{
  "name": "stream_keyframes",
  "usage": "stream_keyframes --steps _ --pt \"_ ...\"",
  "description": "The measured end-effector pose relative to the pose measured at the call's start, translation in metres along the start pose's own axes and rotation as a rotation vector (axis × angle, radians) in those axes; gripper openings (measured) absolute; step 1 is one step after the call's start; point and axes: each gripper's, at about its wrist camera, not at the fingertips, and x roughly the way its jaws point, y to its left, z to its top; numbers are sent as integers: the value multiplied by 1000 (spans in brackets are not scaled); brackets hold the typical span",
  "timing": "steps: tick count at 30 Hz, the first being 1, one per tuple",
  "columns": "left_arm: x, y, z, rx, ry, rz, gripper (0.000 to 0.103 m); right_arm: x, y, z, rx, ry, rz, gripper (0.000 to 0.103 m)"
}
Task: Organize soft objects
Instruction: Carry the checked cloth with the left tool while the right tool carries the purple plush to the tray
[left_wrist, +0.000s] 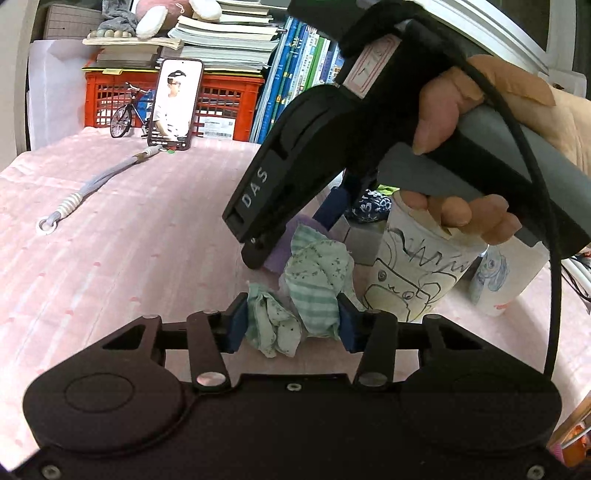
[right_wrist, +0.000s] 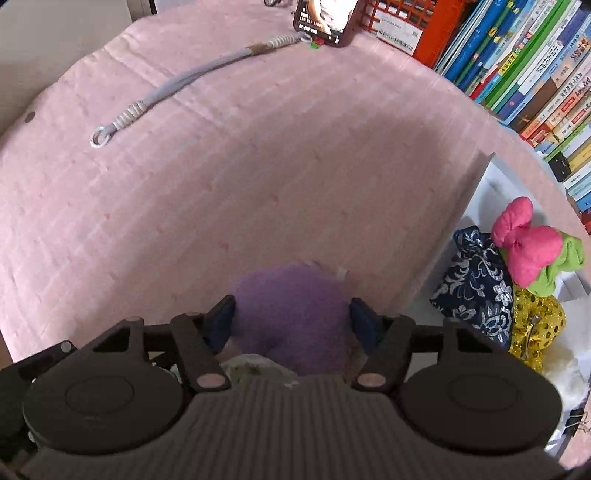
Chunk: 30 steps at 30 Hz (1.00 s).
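Observation:
My left gripper (left_wrist: 291, 325) is shut on a crumpled green-and-white patterned cloth (left_wrist: 310, 291) just above the pink bedspread (left_wrist: 129, 240). My right gripper (right_wrist: 291, 321) is shut on a fuzzy purple soft object (right_wrist: 291, 314); in the left wrist view that gripper (left_wrist: 266, 254) comes down from the upper right, with the purple object (left_wrist: 280, 254) just behind the cloth. A white box (right_wrist: 476, 206) at the right holds a navy floral pouch (right_wrist: 476, 284), a pink bow (right_wrist: 524, 243), a green piece (right_wrist: 565, 266) and a gold sequin piece (right_wrist: 535, 325).
Two drawn-on paper cups (left_wrist: 413, 280) (left_wrist: 502, 277) stand right of the cloth. A grey cord (right_wrist: 177, 85) lies across the bedspread toward a propped phone (left_wrist: 173, 103). A red crate (left_wrist: 221, 107), a toy bicycle (left_wrist: 125, 110) and rows of books (right_wrist: 535, 74) line the back.

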Motion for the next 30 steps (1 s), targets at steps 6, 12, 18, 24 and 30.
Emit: stream_keyframes --steps 6,12,18,24,30 --pt "-6 -1 2 -6 -8 24 45 -17 -1 1 19 -64 36 67" --pt "-16 1 7 -23 -26 40 45 -36 -5 -4 44 -125 62 67" --pt "-25 0 12 -31 -48 59 45 -57 -9 -12 60 -194 85 67" --pt "-34 -3 22 -28 -70 81 45 -78 -18 -22 88 -267 99 67" --pt "-39 -8 34 -21 -86 97 45 -101 -38 -33 140 -346 116 66"
